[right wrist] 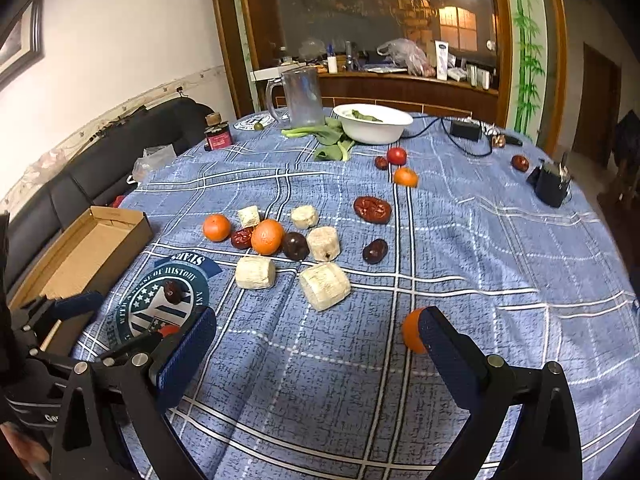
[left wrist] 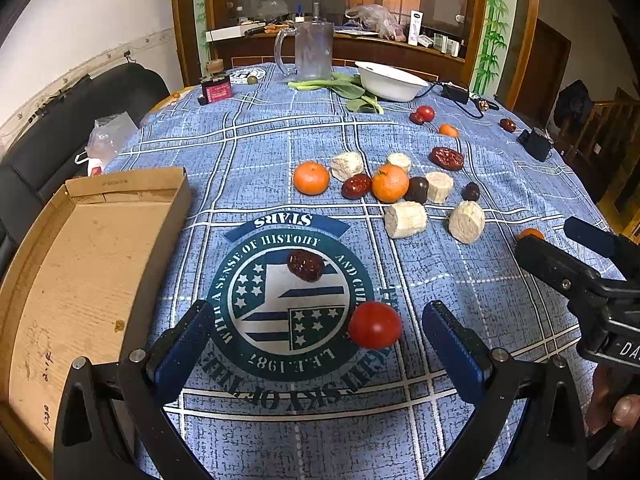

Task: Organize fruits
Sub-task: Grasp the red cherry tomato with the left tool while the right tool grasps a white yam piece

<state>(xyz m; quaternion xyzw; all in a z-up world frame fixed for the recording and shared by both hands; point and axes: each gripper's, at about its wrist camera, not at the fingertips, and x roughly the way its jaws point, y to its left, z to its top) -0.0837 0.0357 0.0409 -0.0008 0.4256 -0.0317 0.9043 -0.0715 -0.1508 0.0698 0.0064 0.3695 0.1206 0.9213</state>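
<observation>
My left gripper [left wrist: 316, 328] is open and empty over the round emblem on the blue cloth. A red tomato [left wrist: 375, 325] lies between its fingers, nearer the right one. A dark red date [left wrist: 305, 265] lies just beyond. An open cardboard box [left wrist: 80, 280] sits to the left. My right gripper [right wrist: 316, 336] is open and empty; a small orange [right wrist: 412, 330] sits against the tip of its right finger. Further out lie two oranges [right wrist: 267, 237], several white chunks [right wrist: 325, 285] and dates [right wrist: 372, 209].
A white bowl [right wrist: 373, 125], green leaves [right wrist: 332, 142], a glass mug [right wrist: 301, 97] and a red jar [right wrist: 218, 136] stand at the far edge. A black charger [right wrist: 551, 184] and cable lie far right. A black sofa [right wrist: 100, 168] is left of the table.
</observation>
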